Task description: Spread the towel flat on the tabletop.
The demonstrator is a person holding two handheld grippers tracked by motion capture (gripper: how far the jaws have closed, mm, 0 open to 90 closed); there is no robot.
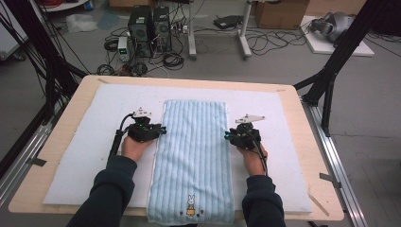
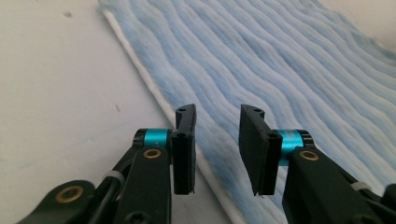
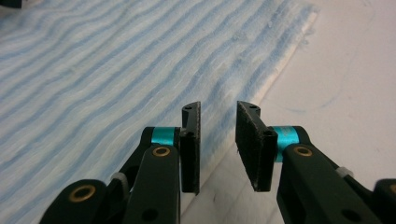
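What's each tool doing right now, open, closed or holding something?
Left tool: open, nothing gripped, jaws either side of the towel's long white edge.
Right tool: open, nothing gripped, jaws over the towel's opposite edge.

Even soft light, faint shadows, sharp focus.

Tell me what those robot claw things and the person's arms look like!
Each black hand-held gripper, left and right, has two flat black jaws, shiny turquoise rings, brass-coloured screws, a grey three-cornered plate on top and a trailing black cable. The person wears dark navy long sleeves.
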